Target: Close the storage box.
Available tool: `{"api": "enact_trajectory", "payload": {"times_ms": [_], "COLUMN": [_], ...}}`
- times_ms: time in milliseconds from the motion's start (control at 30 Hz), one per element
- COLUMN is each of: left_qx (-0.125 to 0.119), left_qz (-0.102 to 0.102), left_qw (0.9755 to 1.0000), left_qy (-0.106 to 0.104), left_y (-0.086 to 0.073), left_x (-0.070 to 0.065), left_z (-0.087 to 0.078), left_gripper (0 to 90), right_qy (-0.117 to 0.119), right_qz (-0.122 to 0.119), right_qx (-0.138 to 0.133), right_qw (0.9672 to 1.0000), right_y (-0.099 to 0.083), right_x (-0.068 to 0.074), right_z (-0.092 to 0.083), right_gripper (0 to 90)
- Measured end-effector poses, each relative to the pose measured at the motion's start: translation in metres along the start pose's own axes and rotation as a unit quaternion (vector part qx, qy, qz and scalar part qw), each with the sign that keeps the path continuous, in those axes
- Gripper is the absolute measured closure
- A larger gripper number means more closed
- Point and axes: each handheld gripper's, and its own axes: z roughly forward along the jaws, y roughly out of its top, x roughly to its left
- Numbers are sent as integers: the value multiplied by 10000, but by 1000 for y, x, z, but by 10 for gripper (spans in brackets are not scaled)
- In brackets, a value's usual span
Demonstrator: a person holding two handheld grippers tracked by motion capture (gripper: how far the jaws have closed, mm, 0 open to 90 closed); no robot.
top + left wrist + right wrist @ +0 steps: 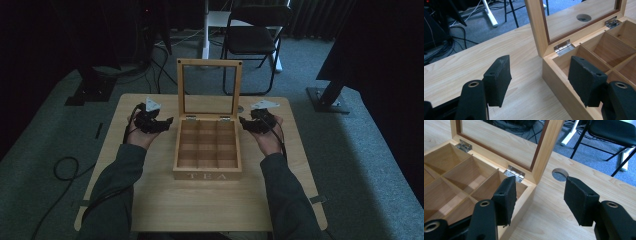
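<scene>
- The wooden tea box [207, 150] stands in the middle of the table [150, 195], lid [209, 90] swung upright at the far edge, with "TEA" on its near wall and nine empty compartments inside.
- The left gripper [167, 121] sits just beside the box's left rear corner, jaws spread with nothing between the pads; in the left gripper view [541, 82] the box's corner wall lies in the gap, one pad over bare tabletop and the other over the nearest compartment.
- The right gripper [242, 121] mirrors it at the right rear corner, jaws apart and holding nothing; in the right gripper view [539, 200] one pad hangs over the corner compartment, the other over the table.
- Whether either pad brushes the box rim is hard to judge from these angles; they seem just clear.
- Two metal hinges [514, 173] join lid and box.
- A round cable hole [560, 174] is cut in the light wood tabletop behind the box's right side.
- The room is dim: grey carpet [370, 150], a black chair [255, 40] beyond the table, loose cables [65, 167] on the floor to the left.
</scene>
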Motion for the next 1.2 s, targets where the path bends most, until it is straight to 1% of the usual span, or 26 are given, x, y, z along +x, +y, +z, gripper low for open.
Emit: {"api": "enact_trajectory", "payload": {"times_ms": [133,200,333,533,567,633,933,1067,1200], "left_qx": [6,8,29,34,23,5,-8,10,15], "left_qz": [12,15,43,44,44,41,7,4,-7], "left_qw": [10000,10000,10000,10000,10000,10000,10000,10000,10000], "left_qy": [-4,-5,0,-2,-3,-7,-18,-20,-24], "left_y": [3,5,8,12,13,14,22,25,27], "left_x": [-1,-1,-2,-2,-1,-1,-1,-1,-1], "left_z": [3,5,9,14,14,15,20,24,27], "left_gripper": [350,350,350,350,350,350,350,350,350], "right_qy": [-15,-11,4,23,29,53,80,89,89], "right_qz": [4,-11,-10,-42,-61,-20,-25,27,-3], "right_qx": [-17,-69,-54,-85,-127,-118,-148,-87,-61], "right_qw": [10000,10000,10000,10000,9999,9999,9999,9999,9999], "right_y": [4,6,9,16,17,18,27,30,35], "right_x": [-1,-1,-1,0,0,-1,-2,-4,-5], "right_z": [1,2,5,10,10,12,20,25,29], "right_gripper": [428,428,426,425,424,424,426,427,427]}}
